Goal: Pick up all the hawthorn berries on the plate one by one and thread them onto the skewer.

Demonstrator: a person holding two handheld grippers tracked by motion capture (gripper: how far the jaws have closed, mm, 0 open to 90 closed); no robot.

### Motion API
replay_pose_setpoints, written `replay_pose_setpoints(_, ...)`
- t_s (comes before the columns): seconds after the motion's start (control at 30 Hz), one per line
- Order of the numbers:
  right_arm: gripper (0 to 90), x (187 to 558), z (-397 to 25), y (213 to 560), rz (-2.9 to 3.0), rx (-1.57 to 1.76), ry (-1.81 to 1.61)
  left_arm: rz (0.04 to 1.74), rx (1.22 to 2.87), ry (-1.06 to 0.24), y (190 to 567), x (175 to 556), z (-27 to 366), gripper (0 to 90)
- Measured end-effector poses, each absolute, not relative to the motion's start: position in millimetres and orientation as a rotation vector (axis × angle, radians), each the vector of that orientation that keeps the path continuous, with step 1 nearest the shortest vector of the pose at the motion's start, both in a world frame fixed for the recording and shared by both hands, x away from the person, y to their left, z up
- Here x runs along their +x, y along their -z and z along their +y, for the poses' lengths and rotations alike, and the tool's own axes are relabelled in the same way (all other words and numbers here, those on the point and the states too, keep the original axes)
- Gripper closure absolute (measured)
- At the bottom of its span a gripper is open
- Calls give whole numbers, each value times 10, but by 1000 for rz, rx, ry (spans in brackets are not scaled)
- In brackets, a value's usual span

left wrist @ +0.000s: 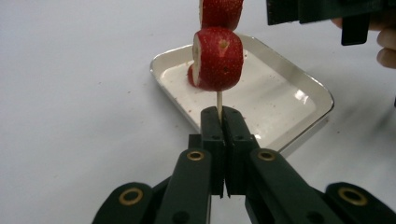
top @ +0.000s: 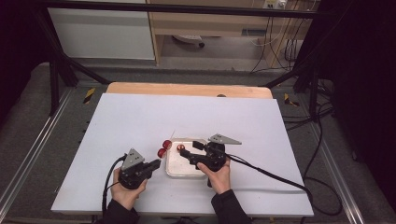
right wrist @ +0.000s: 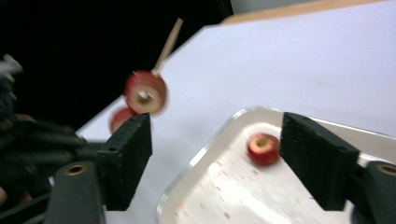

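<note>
My left gripper is shut on a thin wooden skewer that carries two red strawberry pieces. The skewer's bare tip points up and away, with the threaded pieces below it. One more strawberry piece lies in the far part of a shallow metal tray. My right gripper hovers open over the tray, its jaws apart on either side of the loose piece and holding nothing.
The tray rests on a white sheet over a wooden table. A black cable trails right from my right gripper. Frame rails and cables surround the table on the floor.
</note>
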State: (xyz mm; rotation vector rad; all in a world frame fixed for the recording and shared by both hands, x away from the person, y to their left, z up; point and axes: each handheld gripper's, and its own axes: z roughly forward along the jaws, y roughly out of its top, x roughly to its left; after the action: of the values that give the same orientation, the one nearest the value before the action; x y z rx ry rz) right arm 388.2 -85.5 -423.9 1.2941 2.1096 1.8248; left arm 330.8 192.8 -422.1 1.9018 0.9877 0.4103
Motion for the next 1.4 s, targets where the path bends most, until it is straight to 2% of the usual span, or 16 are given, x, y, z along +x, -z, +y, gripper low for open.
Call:
replay_pose_setpoints(0.37, 123, 4052, -877, 4108, 2406, 1171, -1449, 932, 1999, -400, 4233, 3279, 2202, 885)
replay_pose_setpoints(0.63, 139, 4283, -705, 3933, 2602, 1054, -1150, 928, 2023, -380, 4284, 3298, 2295, 885)
replay_pose_setpoints(0.87, 141, 4482, -454, 3934, 2768, 964, -919, 928, 2035, -375, 4309, 3325, 2329, 884)
replay_pose_setpoints(1.07, 198, 4669, -309, 3966, 2815, 964, -846, 930, 2033, -371, 4312, 3331, 2331, 884)
replay_pose_setpoints(1.4, 365, 4815, -153, 4015, 2890, 884, -744, 928, 2043, -373, 4318, 3336, 2311, 884)
